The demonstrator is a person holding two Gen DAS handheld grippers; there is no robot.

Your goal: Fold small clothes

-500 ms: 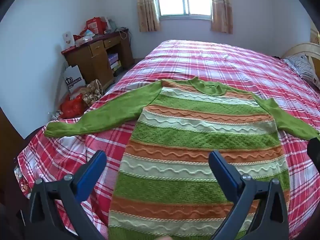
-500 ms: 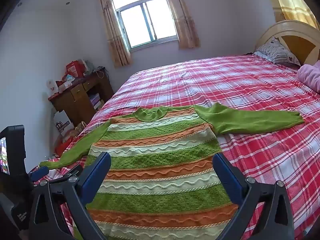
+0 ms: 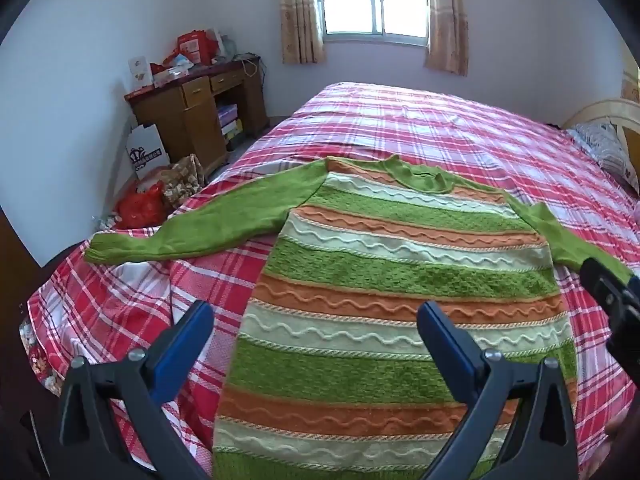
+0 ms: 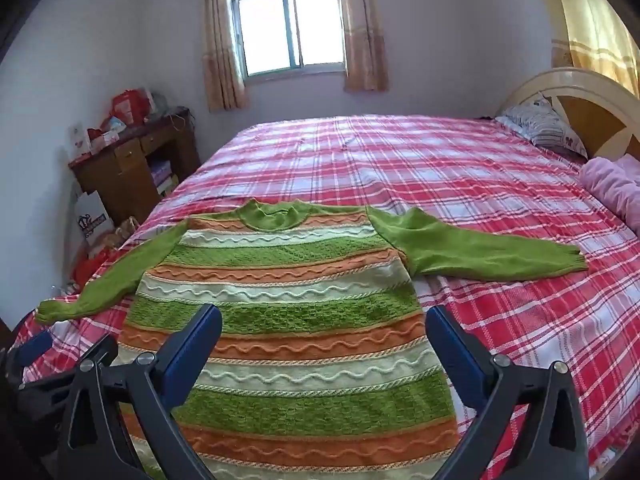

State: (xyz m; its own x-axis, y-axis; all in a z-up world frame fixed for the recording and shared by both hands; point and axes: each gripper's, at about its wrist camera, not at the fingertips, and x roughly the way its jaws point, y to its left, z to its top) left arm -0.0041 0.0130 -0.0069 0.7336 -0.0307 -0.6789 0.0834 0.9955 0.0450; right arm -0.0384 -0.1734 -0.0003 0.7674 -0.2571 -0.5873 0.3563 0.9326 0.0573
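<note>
A knitted sweater (image 3: 400, 280) with green sleeves and wavy green, orange and cream stripes is seen laid flat, front up, on a bed covered by a red, pink and white plaid sheet (image 3: 460, 132). Both sleeves are spread out sideways and the collar is turned away from the jaws.

The left gripper (image 3: 316, 336) is held above the lower body of the sweater with its blue-padded jaws released wide; nothing is grasped. The sweater's left edge is seen between the jaws, and the left sleeve is stretched out beyond the left jaw.

The right gripper (image 4: 324, 340) is likewise held over the sweater, jaws spread fully and nothing gripped. The striped body is framed between its jaws, with the right edge of the sweater just inside the right jaw and the right sleeve (image 4: 492, 256) extended past it.

A cluttered brown wooden desk (image 4: 132, 168) is seen far beyond the left jaw.
</note>
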